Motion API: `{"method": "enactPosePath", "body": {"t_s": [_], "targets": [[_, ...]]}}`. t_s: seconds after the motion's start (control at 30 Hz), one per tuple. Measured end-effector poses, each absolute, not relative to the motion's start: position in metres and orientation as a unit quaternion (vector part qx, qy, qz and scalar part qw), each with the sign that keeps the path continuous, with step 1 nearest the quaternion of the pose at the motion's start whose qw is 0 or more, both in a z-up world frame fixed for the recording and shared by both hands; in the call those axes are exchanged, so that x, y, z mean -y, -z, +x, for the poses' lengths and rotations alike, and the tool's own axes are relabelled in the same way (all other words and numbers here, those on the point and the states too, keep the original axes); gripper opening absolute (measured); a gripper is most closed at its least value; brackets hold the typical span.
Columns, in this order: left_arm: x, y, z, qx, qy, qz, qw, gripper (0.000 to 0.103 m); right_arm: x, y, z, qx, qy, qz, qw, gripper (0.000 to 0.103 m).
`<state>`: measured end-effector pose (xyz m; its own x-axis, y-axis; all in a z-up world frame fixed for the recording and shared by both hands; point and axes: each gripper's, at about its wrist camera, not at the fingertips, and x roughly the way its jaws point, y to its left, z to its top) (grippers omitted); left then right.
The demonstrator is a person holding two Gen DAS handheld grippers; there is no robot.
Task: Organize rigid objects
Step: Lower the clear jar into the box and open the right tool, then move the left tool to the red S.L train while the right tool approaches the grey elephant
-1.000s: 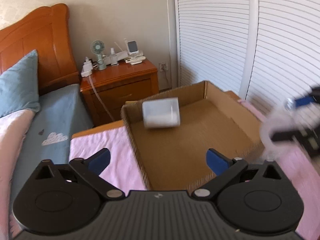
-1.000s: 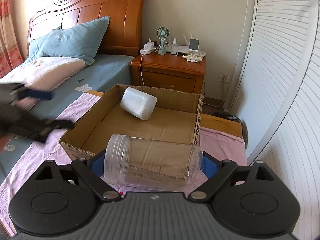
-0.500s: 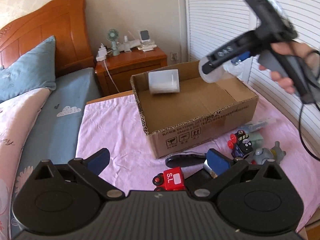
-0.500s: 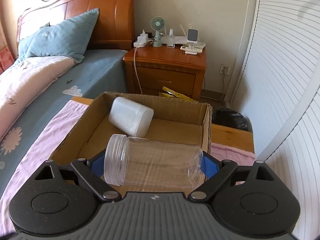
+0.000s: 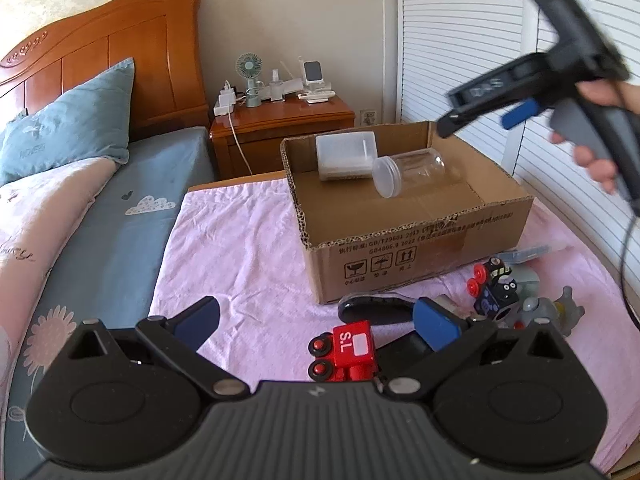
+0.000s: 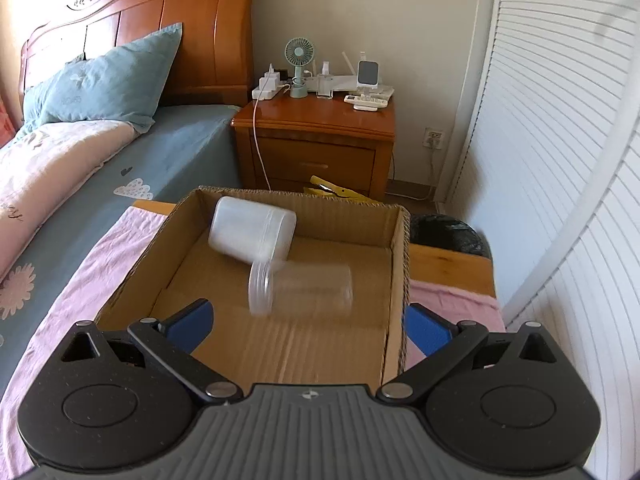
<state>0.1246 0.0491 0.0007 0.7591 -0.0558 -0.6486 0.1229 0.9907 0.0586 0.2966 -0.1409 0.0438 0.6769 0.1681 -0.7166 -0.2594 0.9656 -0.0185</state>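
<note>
A bedroom with a wooden headboard, a blue-sheeted bed and a louvred wardrobe door holds a table draped in pink cloth, pushed against the bed's side. At the table's far edge sits an open brown cardboard box. Half a second ago the clear plastic jar with a screw lid was clamped in the right gripper above this box; now the clear plastic jar lies on its side on the box floor, its blurred outline suggesting it is only just landing, touching the white lidded plastic container against the far wall. The right gripper's jaws are opening to their widest with nothing between them. So two rigid items look sorted.

The left gripper has swung from the box to the table's near edge, jaws spread wide and empty, above a red toy train marked "S.L". Beside it lie a black flat oval piece, a black-and-red toy engine and a grey toy figure, all unsorted.
</note>
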Motion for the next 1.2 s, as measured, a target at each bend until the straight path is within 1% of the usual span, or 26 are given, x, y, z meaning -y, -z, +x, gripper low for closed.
{"method": "enactPosePath", "body": {"t_s": [0.3, 0.5, 0.63, 0.8, 0.93, 1.03, 1.2], "targets": [[-0.057, 0.004, 0.108, -0.351, 0.039, 0.035, 0.935, 0.102, 0.157, -0.043, 0.227, -0.387, -0.101, -0.060, 0.915, 0.103], [-0.060, 0.015, 0.101, -0.365, 0.048, 0.013, 0.930, 0.102, 0.170, -0.011, 0.180, -0.397, -0.067, -0.036, 0.915, 0.103], [-0.058, 0.018, 0.101, -0.367, 0.049, 0.016, 0.929, 0.102, 0.173, 0.012, 0.157, -0.401, -0.049, -0.036, 0.914, 0.103], [-0.058, 0.022, 0.101, -0.367, 0.058, 0.011, 0.928, 0.102, 0.171, 0.038, 0.150, -0.429, -0.052, -0.012, 0.902, 0.103], [-0.059, 0.027, 0.103, -0.374, 0.055, 0.009, 0.926, 0.102, 0.160, 0.058, 0.154, -0.436, -0.037, -0.028, 0.899, 0.103], [-0.060, 0.031, 0.106, -0.381, 0.045, 0.012, 0.923, 0.102, 0.158, 0.067, 0.155, -0.441, -0.024, -0.043, 0.896, 0.103], [-0.060, 0.037, 0.115, -0.386, 0.046, 0.010, 0.921, 0.102, 0.172, 0.073, 0.150, -0.456, -0.041, -0.016, 0.889, 0.103]]}}
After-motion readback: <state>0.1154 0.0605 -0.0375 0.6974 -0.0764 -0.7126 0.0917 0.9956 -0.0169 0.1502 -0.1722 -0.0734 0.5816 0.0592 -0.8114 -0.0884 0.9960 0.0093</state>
